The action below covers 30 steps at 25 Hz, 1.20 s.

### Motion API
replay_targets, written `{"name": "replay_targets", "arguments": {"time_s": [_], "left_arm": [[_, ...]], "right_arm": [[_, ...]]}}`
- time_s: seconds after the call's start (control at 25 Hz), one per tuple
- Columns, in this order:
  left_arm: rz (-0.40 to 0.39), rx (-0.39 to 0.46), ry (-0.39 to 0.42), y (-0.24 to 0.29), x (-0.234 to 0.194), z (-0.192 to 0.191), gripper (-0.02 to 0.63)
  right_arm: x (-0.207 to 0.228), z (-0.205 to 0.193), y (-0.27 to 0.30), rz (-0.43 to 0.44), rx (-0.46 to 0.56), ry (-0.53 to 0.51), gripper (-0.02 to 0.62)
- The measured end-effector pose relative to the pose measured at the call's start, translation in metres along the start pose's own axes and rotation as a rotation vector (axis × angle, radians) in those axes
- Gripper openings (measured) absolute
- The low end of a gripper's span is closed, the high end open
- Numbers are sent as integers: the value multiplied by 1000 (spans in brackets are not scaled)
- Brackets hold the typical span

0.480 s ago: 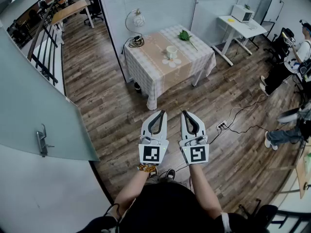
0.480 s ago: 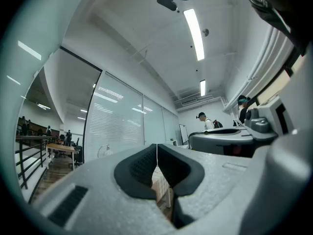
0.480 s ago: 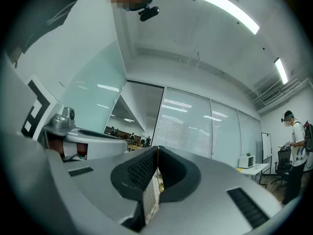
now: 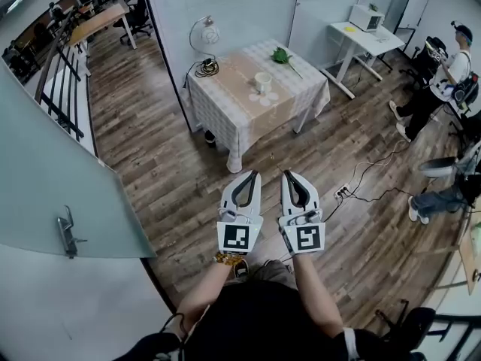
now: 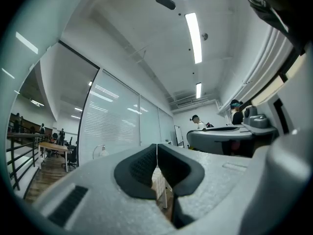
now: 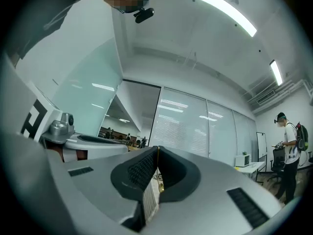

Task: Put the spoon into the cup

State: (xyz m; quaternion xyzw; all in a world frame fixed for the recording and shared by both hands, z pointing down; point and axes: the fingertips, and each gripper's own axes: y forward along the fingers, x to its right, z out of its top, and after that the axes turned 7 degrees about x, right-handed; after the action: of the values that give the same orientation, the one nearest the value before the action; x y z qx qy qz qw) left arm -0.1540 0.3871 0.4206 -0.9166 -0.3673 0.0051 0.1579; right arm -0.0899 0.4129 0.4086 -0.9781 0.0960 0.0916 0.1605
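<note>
A white cup (image 4: 263, 80) stands on a table (image 4: 225, 107) with a checked cloth, far ahead of me across the wooden floor. Both grippers are held side by side in front of my body, well short of the table. My right gripper (image 4: 284, 174) is shut on a thin gold spoon (image 4: 275, 161), which pokes out past the tips. In the right gripper view the spoon (image 6: 160, 180) lies in the seam of the right gripper (image 6: 157, 153). My left gripper (image 4: 254, 174) is shut with nothing in it, and in its own view the left gripper (image 5: 157, 151) shows its pads pressed together.
A green sprig (image 4: 284, 55) and a flower-shaped mat (image 4: 264, 95) lie on the table near the cup. A round lamp (image 4: 204, 32) stands behind it. A glass door (image 4: 52, 186) is at my left. A power strip (image 4: 343, 194) with cables lies on the floor. People stand at the right.
The head view has shifted a little, so the table sits slightly higher and further left. Both grippers keep the same pose and stay shut.
</note>
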Motion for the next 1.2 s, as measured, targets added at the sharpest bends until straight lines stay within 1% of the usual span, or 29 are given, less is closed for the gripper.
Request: {"name": "replay_targets", "arguments": {"time_s": [0.24,0.4,0.56,0.8,0.96,1.04,1.12,1.2], "left_arm": [[-18,-4,-4,18,-8,-11,20],[-7,-9,5,44,-19,-22,20],[15,-30,10,74,-26,-35,20],[46,-46,49,130,-31,-51,20],[63,-64,57,168,-26,-61,20],[65,-63,78,185,-23,-64,20],[75,-64,89,198,-21,-69,20],[93,-72,78,209,-21,-75,20]], "right_arm": [[0,-10,18,14,-5,-18,9],[16,-21,40,17,4,-10,8],[41,-36,63,27,8,9,8],[88,-56,102,55,25,45,8],[125,-66,122,64,27,62,8],[140,-72,129,71,18,77,8],[152,-79,135,85,34,89,8],[163,-88,142,88,37,103,8]]}}
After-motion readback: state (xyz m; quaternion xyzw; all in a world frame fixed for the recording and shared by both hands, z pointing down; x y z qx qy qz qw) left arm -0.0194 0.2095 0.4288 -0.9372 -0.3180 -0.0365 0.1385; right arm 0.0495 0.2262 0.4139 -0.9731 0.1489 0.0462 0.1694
